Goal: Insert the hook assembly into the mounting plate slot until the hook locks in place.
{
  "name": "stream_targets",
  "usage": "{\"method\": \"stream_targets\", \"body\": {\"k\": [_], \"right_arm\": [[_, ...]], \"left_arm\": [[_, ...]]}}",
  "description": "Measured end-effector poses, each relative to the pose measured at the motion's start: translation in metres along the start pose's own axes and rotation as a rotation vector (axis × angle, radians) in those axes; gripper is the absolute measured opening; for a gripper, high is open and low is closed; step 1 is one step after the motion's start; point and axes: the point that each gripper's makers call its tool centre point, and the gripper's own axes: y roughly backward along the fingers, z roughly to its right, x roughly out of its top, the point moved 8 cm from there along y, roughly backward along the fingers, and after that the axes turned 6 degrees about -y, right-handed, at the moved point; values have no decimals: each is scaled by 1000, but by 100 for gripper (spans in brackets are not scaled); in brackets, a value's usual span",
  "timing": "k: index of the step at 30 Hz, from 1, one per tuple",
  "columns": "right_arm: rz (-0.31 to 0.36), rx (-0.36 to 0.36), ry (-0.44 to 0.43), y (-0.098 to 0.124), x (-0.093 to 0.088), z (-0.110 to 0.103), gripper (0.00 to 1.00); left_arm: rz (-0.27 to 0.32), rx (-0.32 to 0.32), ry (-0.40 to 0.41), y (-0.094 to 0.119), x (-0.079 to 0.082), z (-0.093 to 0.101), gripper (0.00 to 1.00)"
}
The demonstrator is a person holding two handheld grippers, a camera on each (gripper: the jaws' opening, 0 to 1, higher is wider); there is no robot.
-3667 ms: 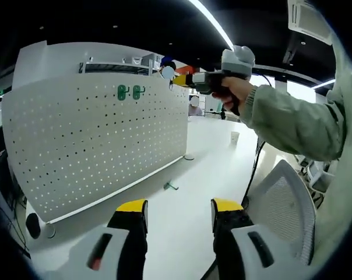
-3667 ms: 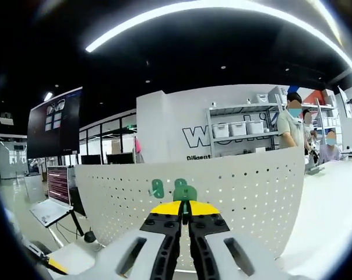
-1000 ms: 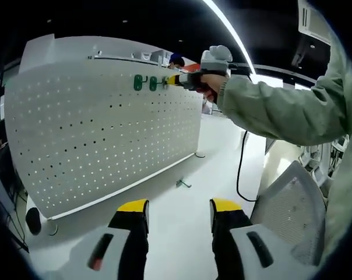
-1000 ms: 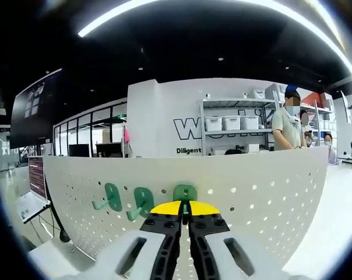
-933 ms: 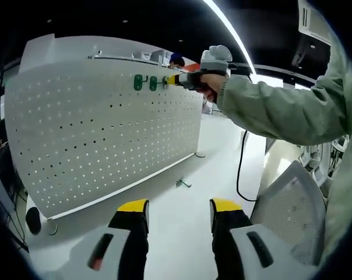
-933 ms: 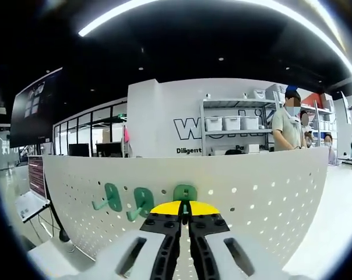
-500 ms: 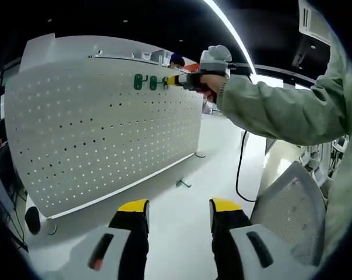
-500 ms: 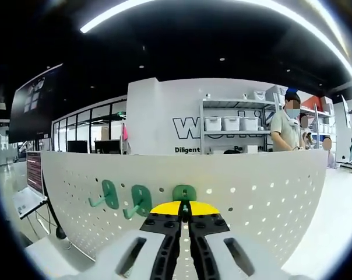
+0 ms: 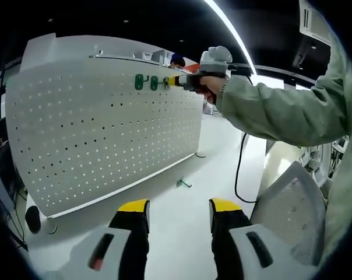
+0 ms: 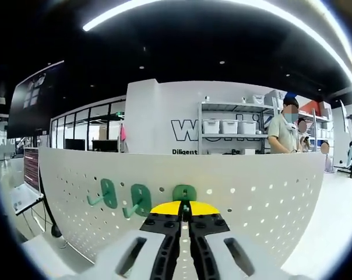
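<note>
We are looking along the right gripper [image 10: 184, 205] at a white pegboard [image 10: 263, 192] standing upright on a white tabletop [image 9: 182, 216]. Its yellow-tipped fingers [image 10: 166, 208] are clenching a green hook [image 10: 184, 192] and holding it flat against the board near the top edge. Two more green hooks [image 10: 125, 198] are hanging on the board just to the left of it, in the same row. In the left gripper view we are seeing the same scene from farther back: a sleeved arm [image 9: 281, 111] is reaching out with the right gripper at the top of the pegboard [image 9: 100, 128], beside the hanging hooks [image 9: 145, 83]. The left gripper [image 9: 177, 209] is hovering low over the tabletop, well away from the board, with its fingers [image 9: 133, 206] spread apart and holding nothing. Another small green piece [image 9: 183, 183] is lying on the tabletop near the foot of the board.
</note>
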Motion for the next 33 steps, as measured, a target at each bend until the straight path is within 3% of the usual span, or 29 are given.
{"method": "stream_targets", "body": {"k": [5, 26, 33], "right_arm": [[41, -13, -21, 2, -3, 0, 2], [96, -36, -10, -1, -4, -2, 1], [69, -35, -9, 0, -1, -2, 2]], "left_arm": [[1, 0, 1, 0, 0, 0, 42], [7, 6, -2, 1, 4, -3, 42], [6, 4, -3, 1, 4, -3, 42]]}}
